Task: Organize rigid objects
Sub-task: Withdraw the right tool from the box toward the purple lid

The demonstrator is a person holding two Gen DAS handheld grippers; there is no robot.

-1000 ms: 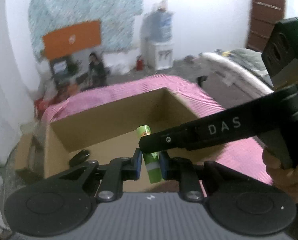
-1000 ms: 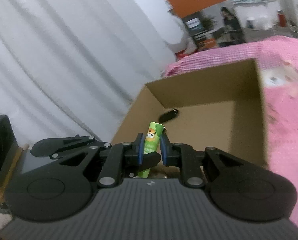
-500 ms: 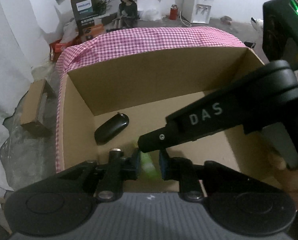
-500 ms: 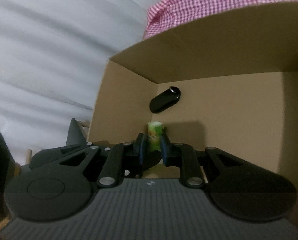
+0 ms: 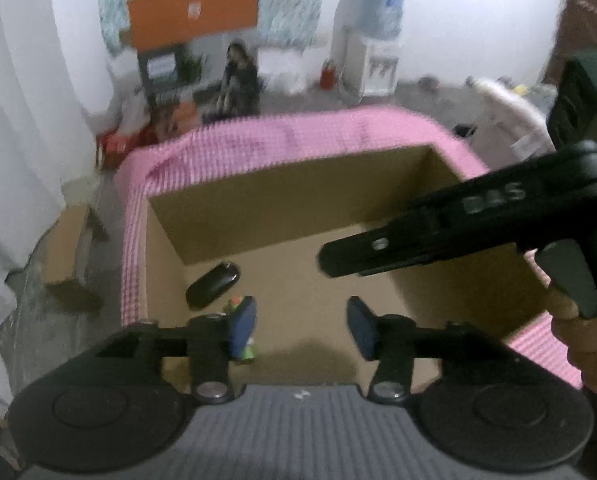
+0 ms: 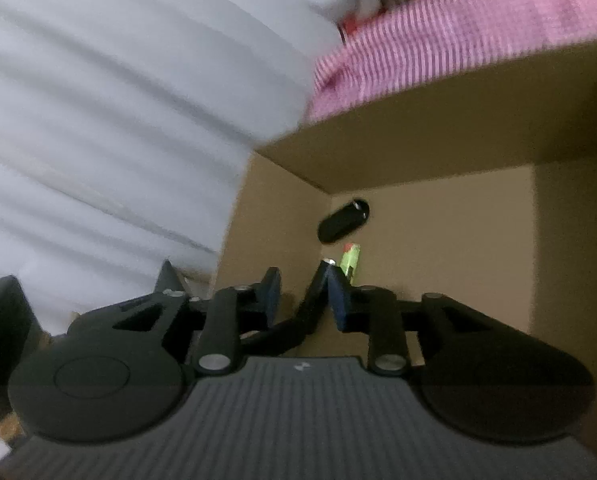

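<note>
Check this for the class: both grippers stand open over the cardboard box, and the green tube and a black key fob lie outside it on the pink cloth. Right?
One error: the green tube and black key fob lie inside the box, on its floor, as the right wrist view shows. Both the left gripper and right gripper have just been opening, with nothing between their pads.

The cardboard box sits on the cloth-covered bench. Inside the box, a key fob lies on the floor near the left back corner. A small tube lies just in front of the fob, also inside the box. A smaller carton sits left of the box, below bench level.
</note>
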